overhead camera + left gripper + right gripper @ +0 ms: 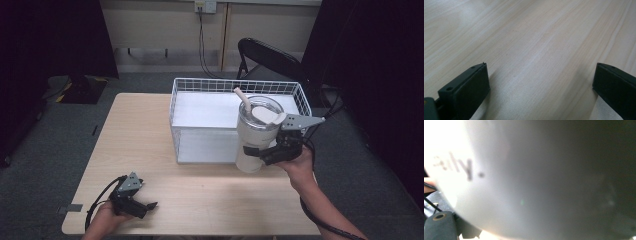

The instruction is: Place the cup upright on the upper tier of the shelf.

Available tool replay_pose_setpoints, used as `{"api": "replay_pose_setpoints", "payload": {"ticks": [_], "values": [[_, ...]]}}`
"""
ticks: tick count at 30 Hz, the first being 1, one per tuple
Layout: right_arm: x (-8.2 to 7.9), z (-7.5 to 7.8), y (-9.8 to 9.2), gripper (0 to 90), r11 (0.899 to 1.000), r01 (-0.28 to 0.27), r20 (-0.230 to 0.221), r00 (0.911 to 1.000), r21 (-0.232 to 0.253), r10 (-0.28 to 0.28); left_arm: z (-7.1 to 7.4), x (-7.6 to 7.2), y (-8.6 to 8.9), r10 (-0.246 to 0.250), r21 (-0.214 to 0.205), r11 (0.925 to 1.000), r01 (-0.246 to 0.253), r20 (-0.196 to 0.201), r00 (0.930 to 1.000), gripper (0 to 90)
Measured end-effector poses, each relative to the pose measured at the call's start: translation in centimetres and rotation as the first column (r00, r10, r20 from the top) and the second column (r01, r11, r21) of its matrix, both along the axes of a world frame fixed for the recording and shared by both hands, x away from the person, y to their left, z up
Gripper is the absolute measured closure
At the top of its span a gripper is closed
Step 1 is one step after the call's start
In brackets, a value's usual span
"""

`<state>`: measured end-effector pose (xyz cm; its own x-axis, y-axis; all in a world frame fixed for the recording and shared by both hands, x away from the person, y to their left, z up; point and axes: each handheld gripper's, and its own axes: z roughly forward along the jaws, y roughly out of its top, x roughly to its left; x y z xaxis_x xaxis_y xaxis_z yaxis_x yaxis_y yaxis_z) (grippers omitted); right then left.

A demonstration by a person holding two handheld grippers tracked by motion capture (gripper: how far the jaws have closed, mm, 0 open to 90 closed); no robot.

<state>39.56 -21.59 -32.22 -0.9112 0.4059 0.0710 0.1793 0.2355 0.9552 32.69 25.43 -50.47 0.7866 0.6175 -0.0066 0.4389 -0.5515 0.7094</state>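
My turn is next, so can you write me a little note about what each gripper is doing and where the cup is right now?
Right gripper: shut on the white tumbler, gripping its lower body and holding it upright at the front right corner of the wire basket.
Left gripper: open, holding nothing, low over the table near its front left edge.
Done: tumbler is gripped, straw and lid still on.
Left: probably setting it down, in the basket or on the table; which one is unclear.

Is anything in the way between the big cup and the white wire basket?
Nothing visible is. The right gripper holds the cup at the basket's front right edge, and the basket's white floor looks bare.
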Motion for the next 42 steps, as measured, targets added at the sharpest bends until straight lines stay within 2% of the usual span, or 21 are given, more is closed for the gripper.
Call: {"api": "replay_pose_setpoints", "payload": {"ticks": [25, 42], "values": [[1.4, 3.8, 0.9, 9.6, 1.000, -0.017, -0.003, 0.9999, -0.003, 0.017, 0.0, 0.0, 0.0, 0.000, 0.000, 1.0000, 0.000, 0.000, 1.0000, 0.1], [2.5, 5.5, 1.2, 9.6, 1.000, -0.007, -0.016, 0.9998, 0.011, 0.007, 0.0, 0.0, 0.0, 0.000, 0.000, 1.0000, 0.000, 0.000, 1.0000, 0.1]]}}
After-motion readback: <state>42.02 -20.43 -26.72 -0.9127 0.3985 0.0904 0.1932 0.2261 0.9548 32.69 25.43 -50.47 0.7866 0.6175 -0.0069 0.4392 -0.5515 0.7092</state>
